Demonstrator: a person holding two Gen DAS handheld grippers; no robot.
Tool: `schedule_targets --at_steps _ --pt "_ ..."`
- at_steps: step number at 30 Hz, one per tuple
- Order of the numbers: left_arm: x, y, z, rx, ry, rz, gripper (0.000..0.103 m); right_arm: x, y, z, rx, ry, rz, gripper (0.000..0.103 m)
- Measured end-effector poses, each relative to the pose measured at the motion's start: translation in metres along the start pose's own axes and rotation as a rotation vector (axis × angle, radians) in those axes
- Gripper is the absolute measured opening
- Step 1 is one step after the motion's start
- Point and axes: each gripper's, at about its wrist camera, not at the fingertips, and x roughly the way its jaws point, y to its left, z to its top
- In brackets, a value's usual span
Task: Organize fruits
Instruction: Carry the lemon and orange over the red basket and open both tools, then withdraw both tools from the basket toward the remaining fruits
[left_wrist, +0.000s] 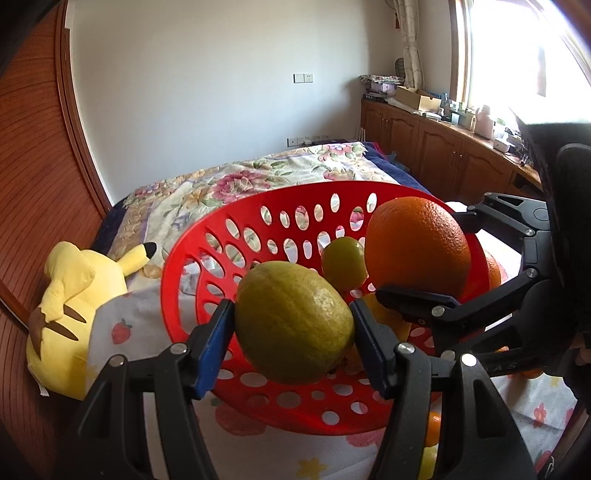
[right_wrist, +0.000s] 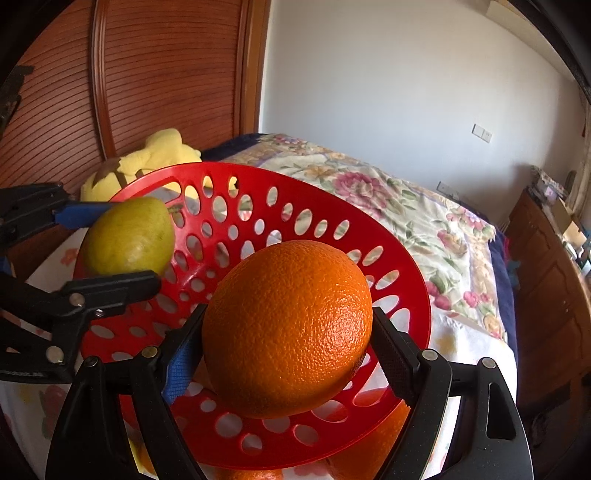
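Left tongs (left_wrist: 293, 325) pinch a lemon (left_wrist: 293, 321), right tongs (right_wrist: 286, 350) an orange (right_wrist: 288, 328), both above the basket (left_wrist: 221, 236); some fruit already inside, these two left.

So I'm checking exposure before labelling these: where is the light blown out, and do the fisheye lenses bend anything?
Left wrist view: the window at upper right is blown out white, and the wardrobe door bows strongly. Right wrist view: evenly lit, with a soft sheen on the orange in the right gripper; the wardrobe door curves there too. The lemon in the left gripper looks sharp.
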Motion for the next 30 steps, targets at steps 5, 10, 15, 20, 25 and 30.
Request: schedule_targets --at_steps 5,10,15,20,25,30 --pt "0.001 -0.001 0.000 0.000 0.001 0.005 0.063 0.000 -0.001 -0.002 0.000 -0.002 -0.016 0.086" --pt "0.006 0.004 -0.001 -0.011 0.014 0.005 0.063 -0.001 -0.002 -0.001 0.012 -0.008 -0.038 0.086" --pt "0.005 0.003 -0.003 -0.014 0.010 -0.009 0.063 -0.004 -0.004 0.000 0.007 -0.031 -0.080 0.087" --pt "-0.012 0.000 0.005 -0.006 -0.053 -0.015 0.064 -0.014 -0.001 0.002 0.012 -0.069 -0.069 0.087" --pt "-0.025 -0.002 0.003 0.009 -0.076 0.002 0.064 -0.028 -0.001 0.005 0.014 -0.105 -0.072 0.087" --pt "-0.043 -0.012 -0.008 0.015 -0.102 -0.016 0.064 -0.047 0.007 -0.005 0.002 -0.142 -0.085 0.087"
